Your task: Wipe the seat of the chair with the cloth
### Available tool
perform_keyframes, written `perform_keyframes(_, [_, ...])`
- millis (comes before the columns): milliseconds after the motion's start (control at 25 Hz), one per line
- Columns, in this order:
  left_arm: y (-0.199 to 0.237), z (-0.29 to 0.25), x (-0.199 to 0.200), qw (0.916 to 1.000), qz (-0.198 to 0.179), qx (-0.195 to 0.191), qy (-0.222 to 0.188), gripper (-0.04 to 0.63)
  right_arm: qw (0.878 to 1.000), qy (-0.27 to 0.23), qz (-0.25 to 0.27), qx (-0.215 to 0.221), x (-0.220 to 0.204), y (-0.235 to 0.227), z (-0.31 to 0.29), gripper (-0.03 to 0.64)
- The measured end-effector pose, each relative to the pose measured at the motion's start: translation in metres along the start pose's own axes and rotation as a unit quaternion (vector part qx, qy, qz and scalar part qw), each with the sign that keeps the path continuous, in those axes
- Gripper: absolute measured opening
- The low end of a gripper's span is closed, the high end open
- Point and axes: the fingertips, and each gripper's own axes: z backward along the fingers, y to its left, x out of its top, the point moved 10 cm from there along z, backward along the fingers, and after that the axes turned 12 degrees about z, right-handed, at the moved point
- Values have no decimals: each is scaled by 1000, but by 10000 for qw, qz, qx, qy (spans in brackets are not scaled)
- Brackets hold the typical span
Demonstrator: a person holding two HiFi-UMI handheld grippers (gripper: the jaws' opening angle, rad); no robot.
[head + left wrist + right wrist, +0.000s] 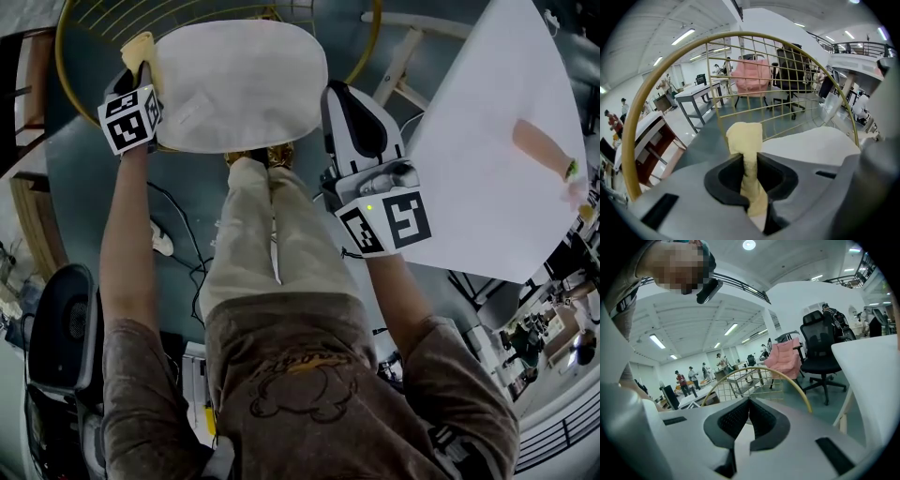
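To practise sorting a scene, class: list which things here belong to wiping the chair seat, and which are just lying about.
Job: yellow cloth, left tongs gripping it, white chair seat.
Lying about: white table, black office chair, pink chair.

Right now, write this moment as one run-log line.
left gripper: shut on cloth | cloth: at seat left edge | right gripper: shut, empty, beside seat

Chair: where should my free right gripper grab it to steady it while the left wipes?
Best guess: the gold rim right of the seat, a thin tube that jaws can close round, unlike the broad seat itself. Bring the right gripper in from the right, opening its shut jaws first.
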Motion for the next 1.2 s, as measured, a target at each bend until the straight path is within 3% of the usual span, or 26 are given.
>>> perform_keyframes(200, [-7, -10, 0, 9999, 36, -49, 153, 63, 10000, 7, -57, 7, -1, -1, -1, 26])
perform_keyframes(360, [-16, -16, 2, 9986, 398, -202, 266, 63, 10000, 16, -94, 23, -1, 1, -1, 26])
perform_keyframes(1200, [-143, -60, -5, 9873, 294, -1379, 736, 63, 9994, -47, -299, -183, 5, 0, 5, 26])
